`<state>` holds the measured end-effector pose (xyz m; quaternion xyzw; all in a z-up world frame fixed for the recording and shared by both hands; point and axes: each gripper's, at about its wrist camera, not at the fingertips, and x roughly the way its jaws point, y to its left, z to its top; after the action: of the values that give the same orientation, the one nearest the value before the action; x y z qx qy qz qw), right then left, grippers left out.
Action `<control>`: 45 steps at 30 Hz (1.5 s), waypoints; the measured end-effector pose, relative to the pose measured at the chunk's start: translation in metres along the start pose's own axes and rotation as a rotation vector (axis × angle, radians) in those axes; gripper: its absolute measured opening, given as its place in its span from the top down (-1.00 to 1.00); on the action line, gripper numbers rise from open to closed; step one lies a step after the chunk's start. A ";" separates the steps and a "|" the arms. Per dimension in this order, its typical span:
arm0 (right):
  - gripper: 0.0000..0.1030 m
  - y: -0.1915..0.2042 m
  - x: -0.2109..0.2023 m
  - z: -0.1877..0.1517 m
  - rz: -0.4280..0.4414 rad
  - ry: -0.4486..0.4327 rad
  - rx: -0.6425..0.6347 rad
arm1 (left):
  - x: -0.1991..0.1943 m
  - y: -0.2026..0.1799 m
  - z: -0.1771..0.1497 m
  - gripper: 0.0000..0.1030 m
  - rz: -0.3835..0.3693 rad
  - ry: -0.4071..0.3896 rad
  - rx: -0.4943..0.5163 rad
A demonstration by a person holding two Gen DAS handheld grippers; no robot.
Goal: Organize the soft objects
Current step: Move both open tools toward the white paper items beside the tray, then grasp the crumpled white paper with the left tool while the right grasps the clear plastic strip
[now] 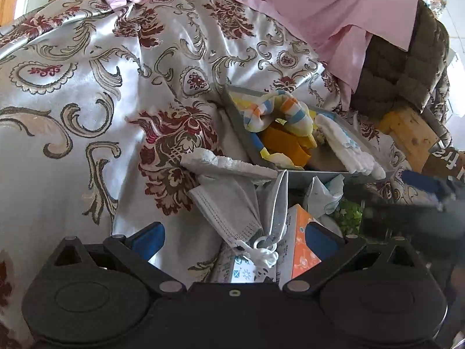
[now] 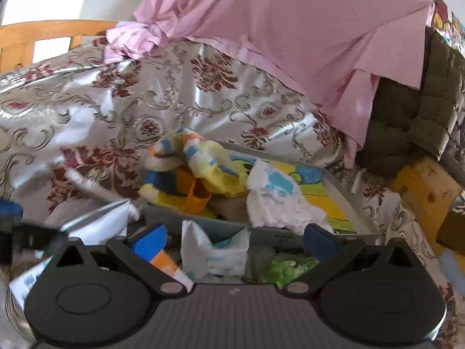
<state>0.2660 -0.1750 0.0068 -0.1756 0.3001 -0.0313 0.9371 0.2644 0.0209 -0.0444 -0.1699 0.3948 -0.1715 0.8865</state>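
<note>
In the left wrist view, my left gripper (image 1: 234, 237) is open just above a grey-white face mask (image 1: 226, 209) and an orange tissue box (image 1: 302, 250). Beyond them a grey tray (image 1: 238, 128) holds a striped sock (image 1: 279, 110), an orange cloth (image 1: 287, 145) and a white cloth (image 1: 348, 148). A white towel (image 1: 226, 163) lies against the tray's left side. My right gripper (image 2: 234, 240) is open over a crumpled white packet (image 2: 215, 250) in front of the tray (image 2: 343, 186). The striped sock (image 2: 186, 151) and a white, blue-printed cloth (image 2: 276, 200) lie in it.
Everything lies on a bed with a shiny floral cover (image 1: 87, 93). A pink sheet (image 1: 319, 8) and a dark quilted blanket (image 1: 401, 67) are piled at the back right. A green item (image 2: 287, 267) sits near my right finger. A wooden bed frame (image 2: 43, 35) is at the far left.
</note>
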 end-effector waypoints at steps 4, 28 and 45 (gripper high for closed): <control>-0.99 0.000 0.008 0.021 0.057 0.002 0.031 | 0.004 0.004 0.000 -0.95 -0.031 -0.015 0.037; -0.80 0.062 0.049 0.067 0.542 0.114 -0.241 | 0.019 0.009 -0.008 -0.09 -0.118 0.003 0.037; 0.42 0.095 0.102 0.077 0.555 0.298 -0.298 | 0.023 0.022 0.001 0.30 -0.068 -0.055 -0.036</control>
<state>0.3888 -0.0792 -0.0237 -0.2156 0.4712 0.2438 0.8198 0.2829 0.0302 -0.0678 -0.2037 0.3672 -0.1900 0.8874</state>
